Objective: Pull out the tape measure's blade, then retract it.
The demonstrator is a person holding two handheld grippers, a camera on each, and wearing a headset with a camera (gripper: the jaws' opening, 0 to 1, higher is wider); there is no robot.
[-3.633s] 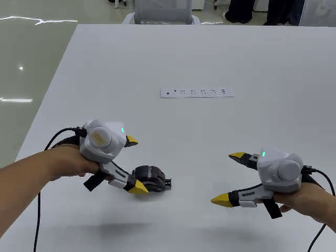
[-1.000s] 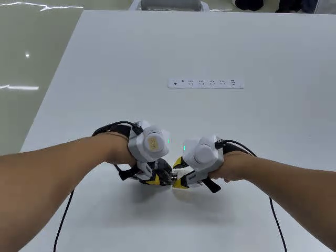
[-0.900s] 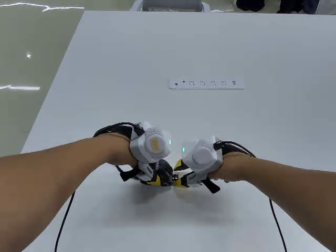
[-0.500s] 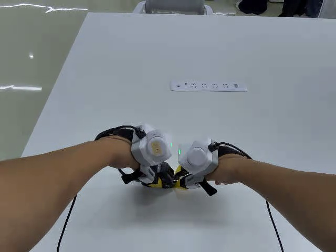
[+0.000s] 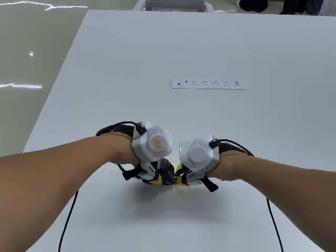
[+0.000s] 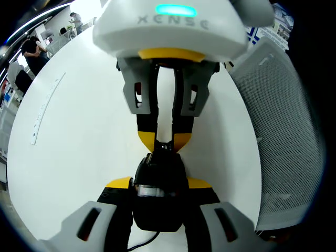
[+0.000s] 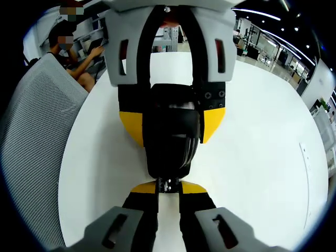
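Left gripper (image 6: 159, 184): jaws clamped on the case of the black tape measure (image 7: 170, 131), one on each side.
Right gripper (image 7: 168, 188): jaws pinched on the metal hook (image 7: 168, 184) at the blade's end, tip to tip with the left gripper.
Tape measure: between the grippers, low at the near part of the white table (image 5: 210, 47); cannot tell if it touches.
Power strip (image 5: 209, 84): mid-table, well apart.

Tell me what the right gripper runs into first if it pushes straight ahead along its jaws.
The tape measure: its black case sits directly ahead of the right gripper, which pinches the end hook, seemingly almost touching the tips. The left gripper clamps that case from the opposite side.
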